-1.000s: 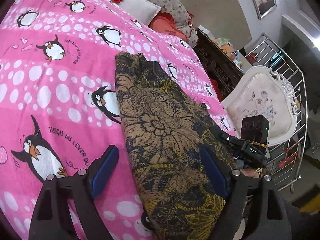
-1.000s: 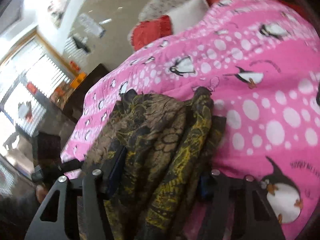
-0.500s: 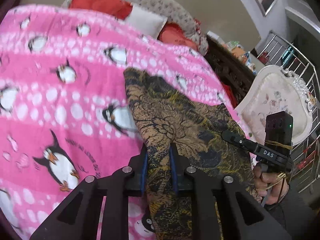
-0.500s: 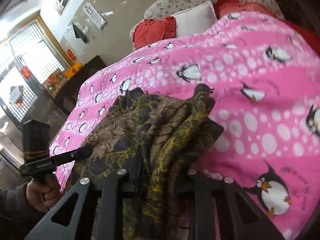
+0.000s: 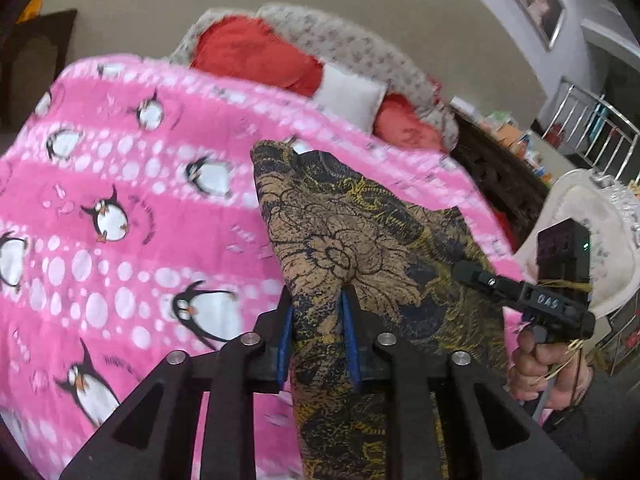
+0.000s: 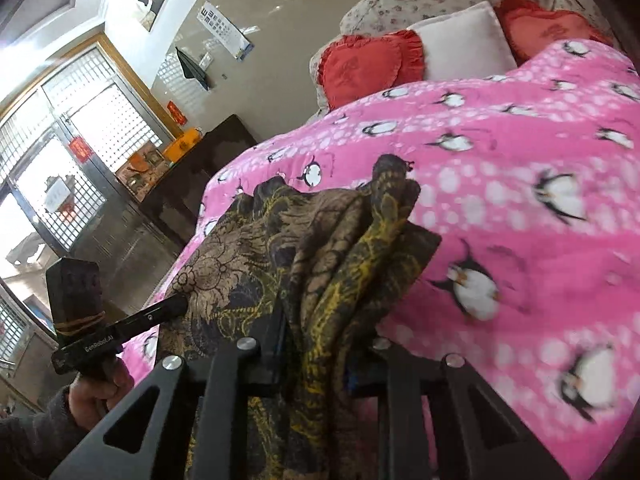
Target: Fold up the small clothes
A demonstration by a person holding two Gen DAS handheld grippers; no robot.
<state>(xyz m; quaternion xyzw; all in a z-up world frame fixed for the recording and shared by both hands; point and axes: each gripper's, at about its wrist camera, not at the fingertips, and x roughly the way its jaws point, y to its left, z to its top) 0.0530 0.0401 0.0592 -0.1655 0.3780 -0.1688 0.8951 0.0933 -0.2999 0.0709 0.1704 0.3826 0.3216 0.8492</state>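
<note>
A dark brown and gold floral garment (image 5: 360,240) lies along the pink penguin bedcover (image 5: 120,220). Its near end is lifted off the cover. My left gripper (image 5: 316,320) is shut on the garment's near left edge, with cloth pinched between the blue pads (image 5: 347,332). My right gripper (image 6: 320,344) is shut on a thick bunch of the same garment (image 6: 320,248) at its right side. Each wrist view shows the other gripper: the right gripper (image 5: 464,271) and the left gripper (image 6: 180,304), both with their tips buried in the fabric. A hand (image 5: 548,364) holds each handle.
Red cushions (image 5: 248,52) and a white pillow (image 5: 352,92) lie at the bed's head. A dark wooden cabinet (image 5: 500,176), a white padded chair (image 5: 580,216) and a metal rack (image 5: 592,120) stand beside the bed. Pink cover (image 6: 520,200) stretches to the right.
Both grippers went from open around the garment's near end to shut on it. They then rose and moved forward along the bed, lifting that end.
</note>
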